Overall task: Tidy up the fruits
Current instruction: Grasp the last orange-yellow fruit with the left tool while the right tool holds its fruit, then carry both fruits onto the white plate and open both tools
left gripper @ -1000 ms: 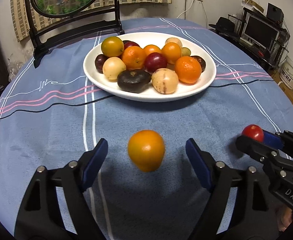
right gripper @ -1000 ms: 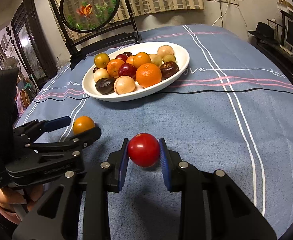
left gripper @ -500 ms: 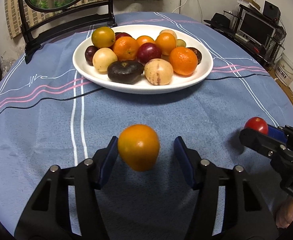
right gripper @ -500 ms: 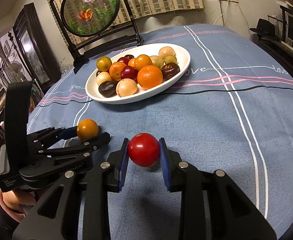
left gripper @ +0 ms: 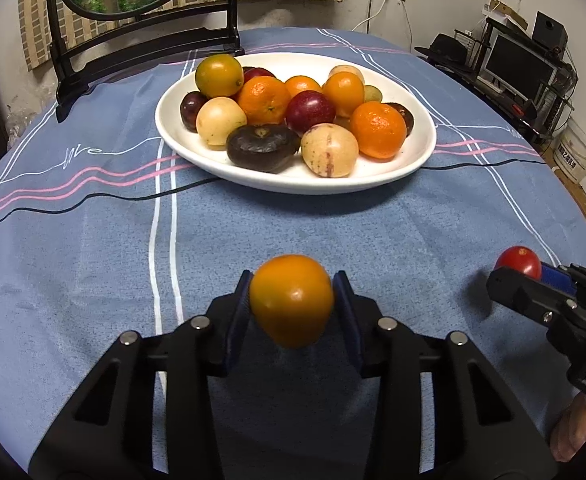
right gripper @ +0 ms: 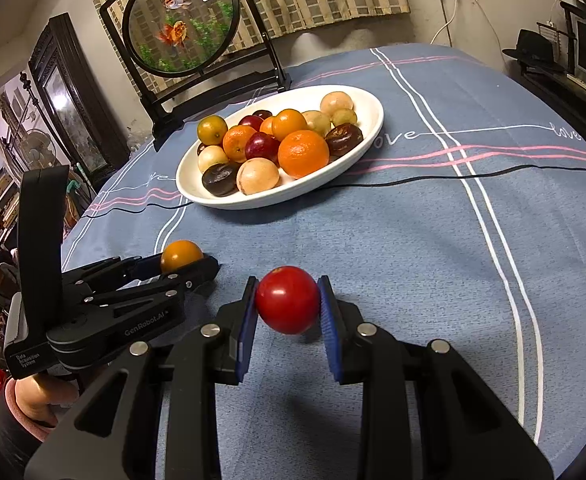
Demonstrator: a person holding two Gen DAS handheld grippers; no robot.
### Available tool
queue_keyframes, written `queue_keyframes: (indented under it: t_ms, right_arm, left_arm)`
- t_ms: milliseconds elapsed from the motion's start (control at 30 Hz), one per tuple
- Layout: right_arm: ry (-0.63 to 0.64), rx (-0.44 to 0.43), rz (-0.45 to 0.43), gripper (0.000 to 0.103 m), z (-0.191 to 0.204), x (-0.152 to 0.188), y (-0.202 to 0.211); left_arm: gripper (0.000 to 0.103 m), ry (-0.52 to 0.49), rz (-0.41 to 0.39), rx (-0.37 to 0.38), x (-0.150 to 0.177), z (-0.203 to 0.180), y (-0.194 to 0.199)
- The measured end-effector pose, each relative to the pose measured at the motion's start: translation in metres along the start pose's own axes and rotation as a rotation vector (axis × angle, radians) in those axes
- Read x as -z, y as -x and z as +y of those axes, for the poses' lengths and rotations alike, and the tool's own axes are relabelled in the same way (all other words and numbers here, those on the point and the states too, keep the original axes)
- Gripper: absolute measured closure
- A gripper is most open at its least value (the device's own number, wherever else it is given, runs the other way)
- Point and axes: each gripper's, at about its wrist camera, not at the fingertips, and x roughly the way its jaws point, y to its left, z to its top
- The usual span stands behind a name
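Since the frame 1 second back, the left gripper (left gripper: 293,300) has drawn its jaws in from wide apart, and they are closing now on the orange fruit (left gripper: 291,300); the blue pads look to be touching both of its sides. The white plate (left gripper: 221,162) also sits a little larger and lower in the left wrist view than it did then. The right gripper (right gripper: 288,302) looks unchanged: clamped on the red fruit (right gripper: 288,299), pads pressed to both of its flanks.

Taking the plate as the landmark, both fruits sit on the near side of it, well apart from its rim, over the blue tablecloth (left gripper: 93,240). The orange fruit is toward the plate's left end, the red fruit toward its right.

I judge this the end of the pickup step: 2 fruits are in hand and neither is delivered yet. The next move calls for a firm hold on the left, then a lift and a carry to the plate.

The cloth between the grippers and the plate's near rim is bare, so the approach is free. The plate itself is crowded with about 12 fruits; the open white patches lie along its near rim and its right end. The framed round screen (right gripper: 181,26) stands just beyond the plate's far side, so overshoot there is best avoided.
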Motion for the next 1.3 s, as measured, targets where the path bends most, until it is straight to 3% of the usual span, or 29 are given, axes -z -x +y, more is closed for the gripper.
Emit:
queue_keyframes:
  t_ms: [333,667,833,967,1100,1233,1300]
  right_arm:
    - [0.012,0.018,-0.019,0.073,0.001,0.002,0.005]
    - [0.038,0.028,-0.013,0.073,0.007,0.009,0.019]
    - [0.089,0.001,-0.063,0.073,0.025,-0.01,0.04]
    - [0.117,-0.038,-0.09,0.073,0.032,-0.043,0.047]
    - [0.149,-0.007,-0.152,0.073,0.035,-0.084,0.049]
    - [0.109,-0.027,-0.185,0.073,0.026,-0.125,0.035]
    - [0.081,-0.05,-0.185,0.073,0.021,-0.137,0.027]
  left_arm:
    - [0.065,0.024,0.006,0.009,0.006,0.001,0.01]
    - [0.065,0.009,-0.075,0.027,0.012,0.002,0.061]
    - [0.065,0.0,-0.135,0.034,-0.002,0.005,0.088]
    - [0.065,-0.026,-0.173,0.047,-0.028,0.01,0.105]
    - [0.065,0.006,-0.198,0.099,-0.069,0.024,0.111]
    - [0.065,-0.027,-0.235,0.045,-0.115,0.027,0.098]
    - [0.065,-0.026,-0.232,0.053,-0.132,0.03,0.086]
